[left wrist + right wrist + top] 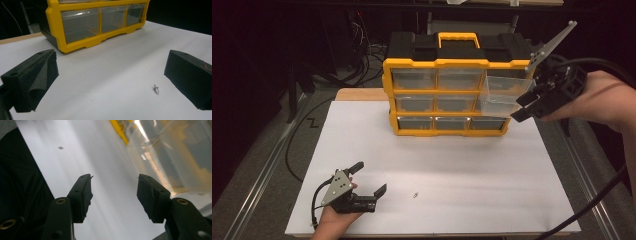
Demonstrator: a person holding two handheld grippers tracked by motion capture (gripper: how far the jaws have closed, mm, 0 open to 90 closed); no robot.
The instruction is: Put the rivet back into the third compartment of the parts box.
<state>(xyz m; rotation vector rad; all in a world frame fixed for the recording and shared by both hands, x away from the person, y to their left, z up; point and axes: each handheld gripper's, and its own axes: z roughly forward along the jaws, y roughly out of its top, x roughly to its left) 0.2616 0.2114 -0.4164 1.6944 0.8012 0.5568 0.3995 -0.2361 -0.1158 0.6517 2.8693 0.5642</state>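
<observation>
A yellow and black drawer organizer (447, 92) (100, 22) stands at the back of the white table (437, 185). Its clear top-right drawer (506, 92) (175, 155) is pulled out. My right gripper (524, 106) (113, 192) hovers just right of that drawer, open, with nothing between its jaws. A tiny metal screw (415, 195) (155, 88) (60, 147) lies on the table near the front. My left gripper (371, 180) (110, 82) rests at the front left, open wide, with the screw ahead of it near its right jaw.
Cables (362, 55) lie on the dark floor behind and left of the table. A metal rail (262, 180) runs along the table's left side, and the right gripper's cable (592, 205) trails past the table's right edge.
</observation>
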